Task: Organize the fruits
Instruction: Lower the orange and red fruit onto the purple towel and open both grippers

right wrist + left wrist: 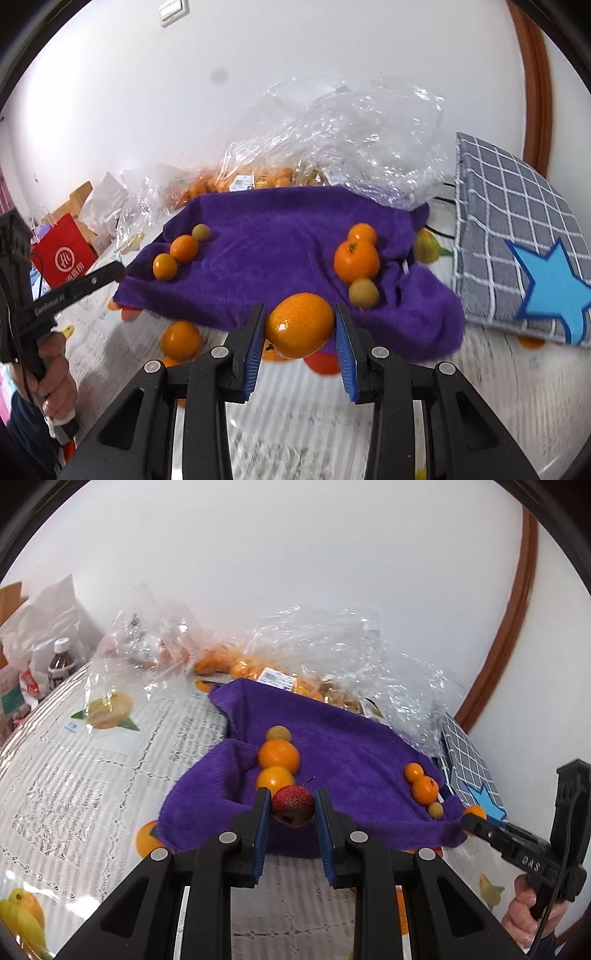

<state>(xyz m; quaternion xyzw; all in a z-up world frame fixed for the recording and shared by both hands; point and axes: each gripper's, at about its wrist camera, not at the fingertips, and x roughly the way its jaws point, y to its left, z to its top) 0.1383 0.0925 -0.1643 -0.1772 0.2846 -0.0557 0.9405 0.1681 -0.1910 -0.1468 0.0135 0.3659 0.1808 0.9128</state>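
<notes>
My left gripper is shut on a small red fruit with a thin stem, held over the near edge of the purple towel. Just beyond it a row of two oranges and a small yellow-green fruit lies on the towel. A second row, two small oranges and a yellow-green fruit, lies at the towel's right. My right gripper is shut on an orange above the towel's near edge, close to that second row.
Clear plastic bags with more oranges lie behind the towel. A grey checked pad with a blue star lies at the right. A loose orange sits on the lace tablecloth. A bottle and a red paper bag stand at the left.
</notes>
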